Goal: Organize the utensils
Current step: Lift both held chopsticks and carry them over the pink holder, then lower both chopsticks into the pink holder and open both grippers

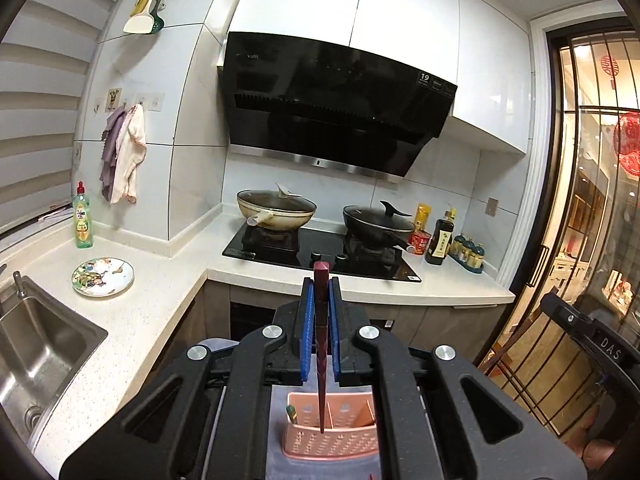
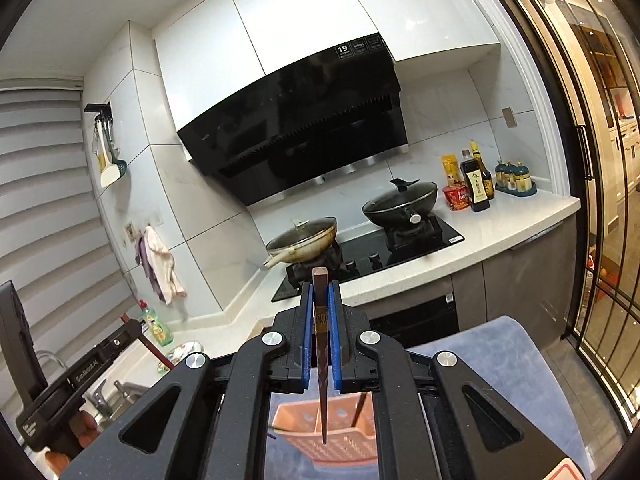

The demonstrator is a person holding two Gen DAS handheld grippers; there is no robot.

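Both hand-held grippers, left [image 1: 321, 292] and right [image 2: 321, 294], clamped tight (near-level).

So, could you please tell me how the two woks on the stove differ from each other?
The left wok is cream-coloured with a stained, browned body; the right wok is black all over. The left wok's lid knob is pale, while the right wok's lid knob is black and curved. The left wok's handle is cream, the right wok's dark with a silver end. Both sit lidded on burners of the black stove.
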